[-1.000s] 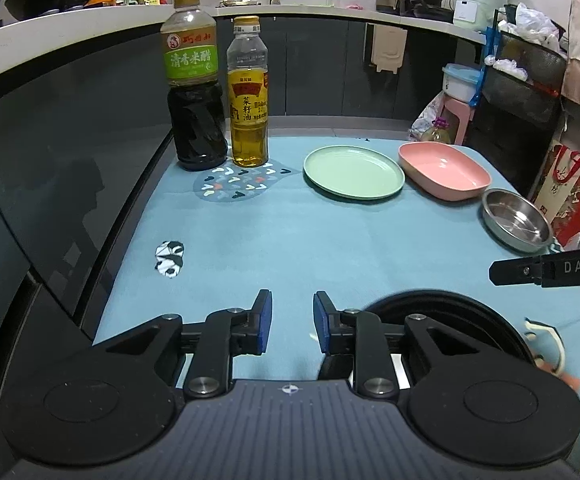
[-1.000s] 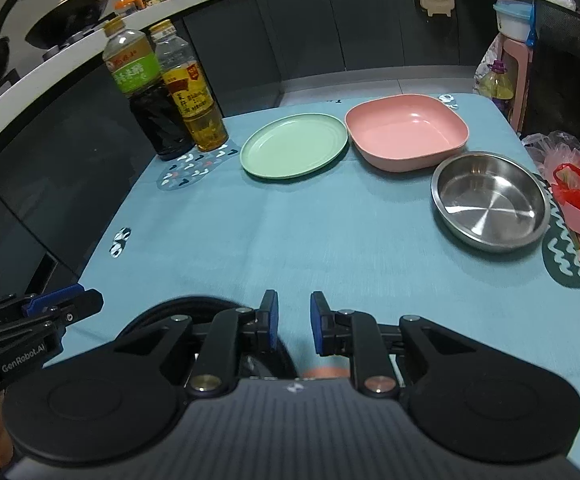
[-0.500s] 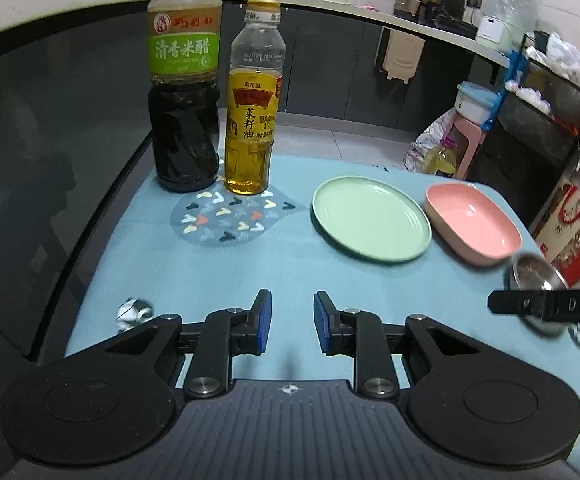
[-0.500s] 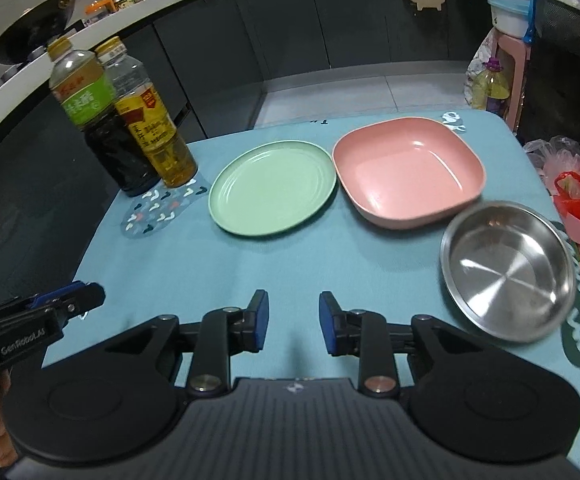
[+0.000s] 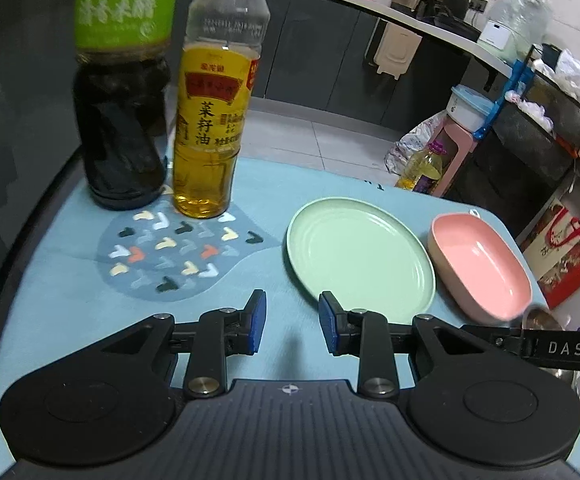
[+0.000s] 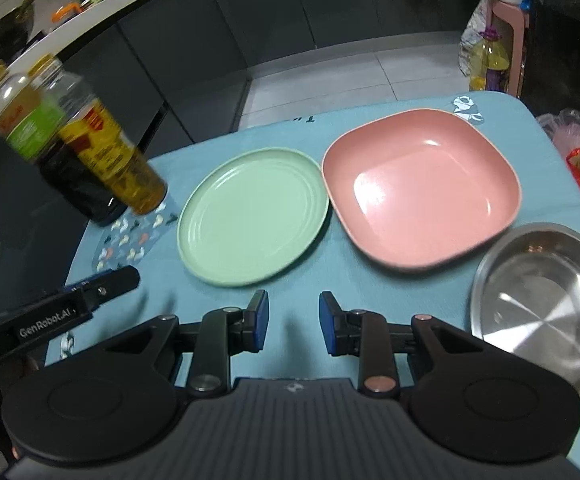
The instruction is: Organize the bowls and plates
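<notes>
Left wrist view: left gripper [image 5: 292, 328] over table [image 5: 66, 304], jaws parted by a moderate gap, nothing held. Green plate [image 5: 360, 258] taken as landmark. Right jaw tip level with near rim of green plate; contact cannot be determined. Pink bowl [image 5: 480, 266] just right of green plate, rims near or touching; cannot tell which. Steel bowl [image 5: 540, 319] right of and nearer than pink bowl, mostly hidden behind right gripper finger marked "DAS". Patterned mat [image 5: 170, 258] left of green plate, well apart. Oil bottle [image 5: 214, 120] upright on far edge of mat. Dark bottle [image 5: 120, 92] upright, just left of oil bottle, touching or almost so.

Right wrist view: right gripper [image 6: 293, 328] over table [image 6: 370, 284], jaws parted by a moderate gap, nothing held. Green plate [image 6: 252, 216] just beyond left jaw tip, flat on table. Pink bowl [image 6: 420, 188] directly right of green plate, rims very close. Steel bowl [image 6: 542, 300] right of green plate, nearer than pink bowl, its rim just beside pink bowl rim. Oil bottle [image 6: 110, 156] and dark bottle [image 6: 54, 152] left of green plate, blurred. Left gripper finger marked "GenRobot.AI" visible left of and nearer than green plate.

All three dishes separate, right side up, none stacked.
</notes>
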Demonstrator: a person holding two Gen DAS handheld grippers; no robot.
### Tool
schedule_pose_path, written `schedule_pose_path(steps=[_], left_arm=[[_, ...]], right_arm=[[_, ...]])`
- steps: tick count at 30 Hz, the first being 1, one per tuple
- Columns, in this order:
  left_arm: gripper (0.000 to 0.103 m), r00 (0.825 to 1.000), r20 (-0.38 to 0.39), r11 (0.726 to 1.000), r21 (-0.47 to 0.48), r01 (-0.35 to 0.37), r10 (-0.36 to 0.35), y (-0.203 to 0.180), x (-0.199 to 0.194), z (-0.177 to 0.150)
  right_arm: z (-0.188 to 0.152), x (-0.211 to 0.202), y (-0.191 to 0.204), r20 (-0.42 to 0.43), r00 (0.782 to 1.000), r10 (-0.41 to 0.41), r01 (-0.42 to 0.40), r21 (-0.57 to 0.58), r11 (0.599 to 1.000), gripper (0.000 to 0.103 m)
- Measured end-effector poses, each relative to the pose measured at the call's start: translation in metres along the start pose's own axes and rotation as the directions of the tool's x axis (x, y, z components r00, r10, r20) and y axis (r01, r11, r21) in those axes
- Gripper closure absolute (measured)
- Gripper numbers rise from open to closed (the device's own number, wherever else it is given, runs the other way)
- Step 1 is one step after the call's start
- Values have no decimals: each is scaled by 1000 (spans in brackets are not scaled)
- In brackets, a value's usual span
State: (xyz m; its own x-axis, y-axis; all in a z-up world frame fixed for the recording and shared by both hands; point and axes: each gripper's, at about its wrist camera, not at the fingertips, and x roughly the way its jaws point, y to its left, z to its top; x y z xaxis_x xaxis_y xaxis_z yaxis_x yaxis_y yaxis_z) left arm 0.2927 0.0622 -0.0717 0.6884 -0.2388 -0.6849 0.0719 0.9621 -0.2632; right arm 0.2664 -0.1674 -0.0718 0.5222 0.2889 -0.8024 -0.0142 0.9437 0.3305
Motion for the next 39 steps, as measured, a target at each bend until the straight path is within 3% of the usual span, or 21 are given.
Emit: schedule_pose_path(steps=[8,17,24,29,39], left_arm=[[76,999,-31,1000,-24,-9,8,-2,41,12],[75,999,-42,1000,-18,-2,1,-1,61,16],[78,1000,-28,1000,12,9,-9,-6,63,16],[83,1000,-24,999,40,15,-14,-8,53,10],[83,1000,14,1000,3,10,-10,18,-3,-10]], right_arm=[[18,29,-6,11,1000,-5,4,74,997,93],[27,47,-13,7,1000,-4,3,139,990,93],[27,51,-6,21,1000,-23,21,87,996,96],[20,46,1,28,998,-48,47,14,999,101],[-3,13,30,29,999,13,-10,-82,997,101]])
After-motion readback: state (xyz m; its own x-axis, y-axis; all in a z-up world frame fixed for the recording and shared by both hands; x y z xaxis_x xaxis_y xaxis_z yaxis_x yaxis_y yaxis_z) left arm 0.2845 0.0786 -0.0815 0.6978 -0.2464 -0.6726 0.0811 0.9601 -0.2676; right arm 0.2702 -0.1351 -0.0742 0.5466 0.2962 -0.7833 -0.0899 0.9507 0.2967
